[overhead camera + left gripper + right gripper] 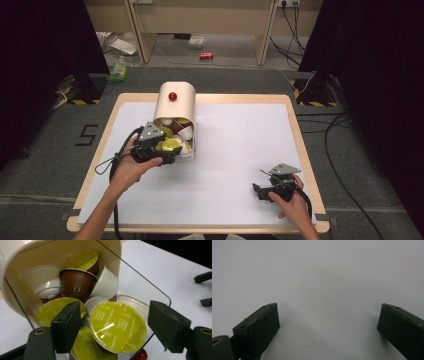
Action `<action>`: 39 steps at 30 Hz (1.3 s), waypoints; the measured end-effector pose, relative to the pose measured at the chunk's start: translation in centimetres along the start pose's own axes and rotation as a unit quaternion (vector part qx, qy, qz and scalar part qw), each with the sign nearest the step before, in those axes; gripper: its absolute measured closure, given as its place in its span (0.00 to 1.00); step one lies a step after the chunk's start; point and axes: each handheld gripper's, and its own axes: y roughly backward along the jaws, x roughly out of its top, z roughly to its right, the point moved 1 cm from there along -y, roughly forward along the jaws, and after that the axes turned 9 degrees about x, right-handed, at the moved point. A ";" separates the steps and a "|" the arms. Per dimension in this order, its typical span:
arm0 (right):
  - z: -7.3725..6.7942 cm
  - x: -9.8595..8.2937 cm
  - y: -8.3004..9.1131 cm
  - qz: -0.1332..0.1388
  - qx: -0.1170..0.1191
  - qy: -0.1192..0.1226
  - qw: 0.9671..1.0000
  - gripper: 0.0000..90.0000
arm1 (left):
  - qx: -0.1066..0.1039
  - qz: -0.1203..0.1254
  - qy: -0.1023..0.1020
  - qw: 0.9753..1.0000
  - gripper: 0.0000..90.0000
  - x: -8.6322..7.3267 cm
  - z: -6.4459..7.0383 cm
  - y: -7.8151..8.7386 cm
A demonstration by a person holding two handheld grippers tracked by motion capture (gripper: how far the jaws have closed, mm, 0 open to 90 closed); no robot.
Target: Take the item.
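A cream canister (175,102) with a red knob (172,96) lies on its side at the table's back left, its clear-walled mouth facing me. Several coffee capsules fill it: brown (77,281), white (43,281) and yellow-green-lidded. My left gripper (169,150) is at the mouth, open, its jaws either side of a yellow-green "Cappuccino" capsule (117,326) with a gap on both sides. My right gripper (257,191) is low over the white sheet at the front right, open (328,315) with nothing between its fingers. Its black jaws (203,288) also appear in the left gripper view.
A white sheet (240,145) covers the wood-edged table. Beyond the far edge, a red can (206,55) and litter lie on the floor under a bench. Cables (335,145) run along the floor to the right.
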 end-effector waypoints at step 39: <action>0.0 0.0 0.0 0.000 0.000 0.000 1.000 0.05 | -0.015 -0.001 0.000 1.000 0.47 0.5 -0.3 0.0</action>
